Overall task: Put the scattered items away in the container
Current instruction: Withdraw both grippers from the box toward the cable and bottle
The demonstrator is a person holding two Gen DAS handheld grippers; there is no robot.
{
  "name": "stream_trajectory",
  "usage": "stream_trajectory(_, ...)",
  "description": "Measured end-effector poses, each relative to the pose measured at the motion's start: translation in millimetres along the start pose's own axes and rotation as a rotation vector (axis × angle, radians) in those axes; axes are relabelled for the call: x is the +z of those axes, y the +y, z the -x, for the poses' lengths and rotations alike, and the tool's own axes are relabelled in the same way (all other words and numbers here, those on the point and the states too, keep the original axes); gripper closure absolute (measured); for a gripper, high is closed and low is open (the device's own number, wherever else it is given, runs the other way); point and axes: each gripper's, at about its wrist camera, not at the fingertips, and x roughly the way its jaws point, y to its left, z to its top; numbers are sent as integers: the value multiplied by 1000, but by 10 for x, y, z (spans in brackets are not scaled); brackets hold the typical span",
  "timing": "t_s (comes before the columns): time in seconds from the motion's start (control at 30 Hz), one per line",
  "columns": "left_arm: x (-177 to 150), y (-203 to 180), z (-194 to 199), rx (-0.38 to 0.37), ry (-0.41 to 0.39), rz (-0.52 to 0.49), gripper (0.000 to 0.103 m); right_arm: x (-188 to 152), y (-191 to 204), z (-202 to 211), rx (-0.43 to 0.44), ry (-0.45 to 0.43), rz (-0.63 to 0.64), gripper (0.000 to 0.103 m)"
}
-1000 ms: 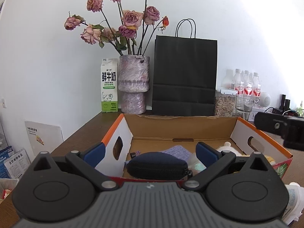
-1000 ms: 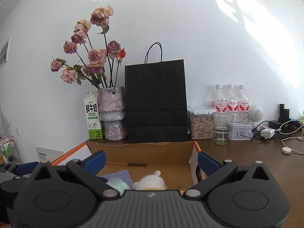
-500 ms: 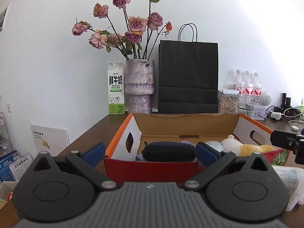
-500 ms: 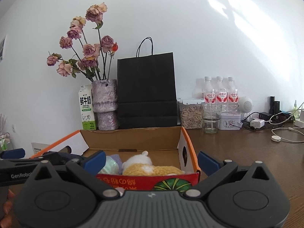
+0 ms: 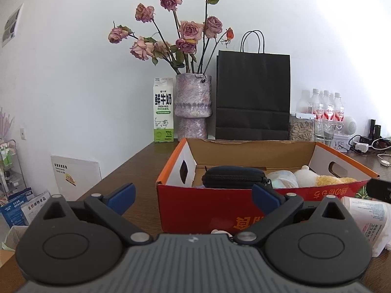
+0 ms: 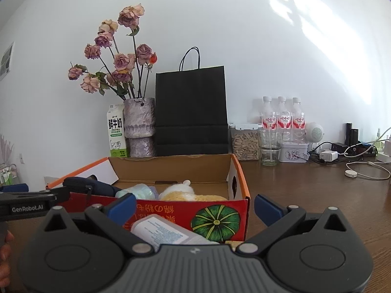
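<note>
White bottle (image 6: 168, 232), perhaps wipes, before box (image 6: 220, 217); right view only.

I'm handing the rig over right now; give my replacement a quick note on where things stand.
Left claw: open, empty, in front of the cardboard box.
Right claw: open, empty, just above a white labelled bottle lying outside the box's red front wall.
Done: dark zip pouch, pale blue bundle and plush toy sit in the box.
Left: the bottle, and a white labelled packet on the table to the box's right.
</note>
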Motion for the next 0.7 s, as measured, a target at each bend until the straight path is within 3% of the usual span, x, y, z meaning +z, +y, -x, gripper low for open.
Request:
stream_trajectory(0.23, -54, 111, 170, -5, 19, 25, 0, -97, -1, 184, 10, 55, 25, 0)
stream_trajectory(0.33, -83, 160, 203, -1, 75, 23, 0, -115, -7, 233, 8, 76, 32, 0)
stream_trajectory(0.53, -151, 221, 222, -79, 193, 11, 0, -141, 10, 163, 15, 164, 62, 0)
stream_trajectory(0.7, -192, 181, 229, -121, 236, -4, 0, -159, 61, -6, 5, 234, 90, 0)
